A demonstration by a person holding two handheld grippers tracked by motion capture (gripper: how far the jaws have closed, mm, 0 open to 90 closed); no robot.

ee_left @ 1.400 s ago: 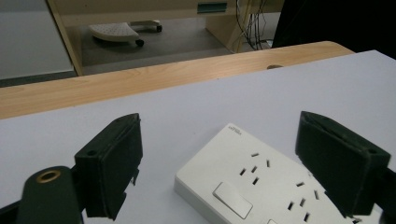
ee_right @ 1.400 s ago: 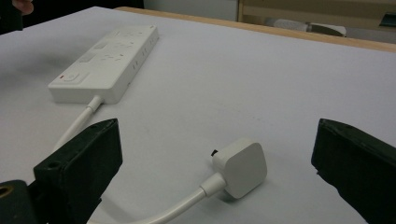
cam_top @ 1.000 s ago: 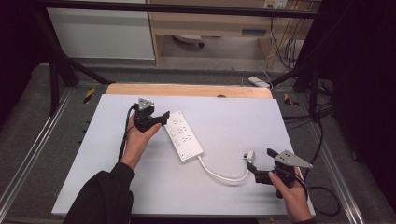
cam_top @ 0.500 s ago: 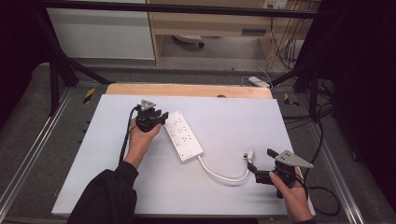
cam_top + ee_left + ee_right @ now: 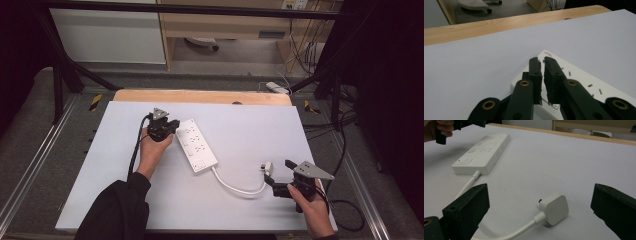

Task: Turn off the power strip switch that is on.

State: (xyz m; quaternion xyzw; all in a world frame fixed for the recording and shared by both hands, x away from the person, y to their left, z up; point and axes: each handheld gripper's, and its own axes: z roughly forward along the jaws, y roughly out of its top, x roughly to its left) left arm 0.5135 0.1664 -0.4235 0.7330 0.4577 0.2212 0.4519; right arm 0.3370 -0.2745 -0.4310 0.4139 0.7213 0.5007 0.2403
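High view: a white power strip (image 5: 196,145) is seen on the table (image 5: 250,130) just left of centre, its cord (image 5: 235,186) running toward 5 o'clock to the plug (image 5: 268,166). The left claw (image 5: 171,126), just drawn nearly together with nothing pinched, is poised over the strip's 11 o'clock end. The right claw (image 5: 541,205) is spread around the plug, untouched. Pressing unevenly could skid the strip; a shallow bite could let the plug slip. No containers are noted.
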